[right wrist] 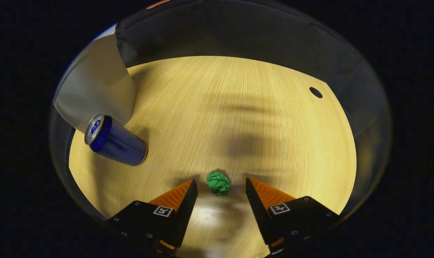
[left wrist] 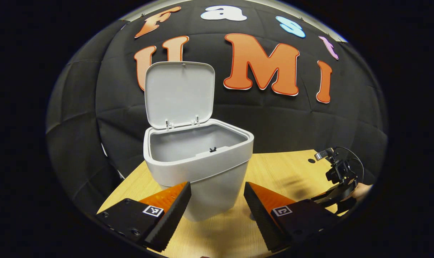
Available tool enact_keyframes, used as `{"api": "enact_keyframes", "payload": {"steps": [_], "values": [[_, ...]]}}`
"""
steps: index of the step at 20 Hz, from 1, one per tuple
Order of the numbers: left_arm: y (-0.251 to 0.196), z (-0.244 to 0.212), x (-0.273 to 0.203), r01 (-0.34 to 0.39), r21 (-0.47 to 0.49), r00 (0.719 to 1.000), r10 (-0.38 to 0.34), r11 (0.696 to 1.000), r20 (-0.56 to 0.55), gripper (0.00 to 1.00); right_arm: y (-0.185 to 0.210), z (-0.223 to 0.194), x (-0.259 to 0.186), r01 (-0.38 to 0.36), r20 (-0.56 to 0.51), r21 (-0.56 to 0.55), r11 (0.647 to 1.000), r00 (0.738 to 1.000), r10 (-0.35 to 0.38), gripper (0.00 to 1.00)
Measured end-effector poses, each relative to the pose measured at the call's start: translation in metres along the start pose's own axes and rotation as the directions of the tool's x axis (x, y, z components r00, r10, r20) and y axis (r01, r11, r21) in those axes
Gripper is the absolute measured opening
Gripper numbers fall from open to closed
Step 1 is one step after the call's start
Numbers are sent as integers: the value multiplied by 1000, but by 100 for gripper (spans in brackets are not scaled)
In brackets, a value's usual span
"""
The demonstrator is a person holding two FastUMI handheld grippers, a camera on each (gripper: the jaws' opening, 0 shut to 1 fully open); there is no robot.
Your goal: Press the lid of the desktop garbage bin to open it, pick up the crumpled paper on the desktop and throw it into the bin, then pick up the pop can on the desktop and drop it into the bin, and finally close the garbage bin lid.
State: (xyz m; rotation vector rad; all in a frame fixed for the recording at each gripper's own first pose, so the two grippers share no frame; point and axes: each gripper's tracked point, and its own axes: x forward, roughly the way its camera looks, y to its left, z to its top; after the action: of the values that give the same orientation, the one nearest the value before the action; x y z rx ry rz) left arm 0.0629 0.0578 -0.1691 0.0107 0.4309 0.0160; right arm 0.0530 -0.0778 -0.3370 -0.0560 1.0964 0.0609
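My right gripper (right wrist: 219, 191) stands spread wide, the crumpled paper (right wrist: 218, 182) at twelve o'clock just ahead between its tips on the desktop (right wrist: 238, 107); my left gripper (left wrist: 217, 195), also apart, faces the opened bin (left wrist: 199, 161); the can (right wrist: 114, 140) lies at ten

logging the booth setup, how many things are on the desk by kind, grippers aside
garbage bin, lid up: 1
pop can, blue, standing: 1
crumpled paper, green: 1
total: 3
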Motion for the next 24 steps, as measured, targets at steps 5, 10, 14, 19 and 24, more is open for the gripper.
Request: {"api": "enact_keyframes", "payload": {"steps": [5,10,14,19,24], "values": [[3,-5,4,-10,-5,1000,10,1000,-19,94,-13,12,3,1,-29,13,1000,1000,0,58],[9,-7,2,-22,7,999,22,1000,-27,92,-5,2,11,-33,-28,27,999,999,34,21],[9,-11,-2,-23,5,999,23,1000,-39,94,-15,10,5,9,0,13,1000,1000,-9,10],[13,-6,-12,-27,24,999,27,999,-21,94,4,34,-41,-31,91,45,998,996,27,5],[18,1,-32,-22,8,1000,22,1000,12,94,2,131,-154,-97,348,34,995,934,80,5]]}}
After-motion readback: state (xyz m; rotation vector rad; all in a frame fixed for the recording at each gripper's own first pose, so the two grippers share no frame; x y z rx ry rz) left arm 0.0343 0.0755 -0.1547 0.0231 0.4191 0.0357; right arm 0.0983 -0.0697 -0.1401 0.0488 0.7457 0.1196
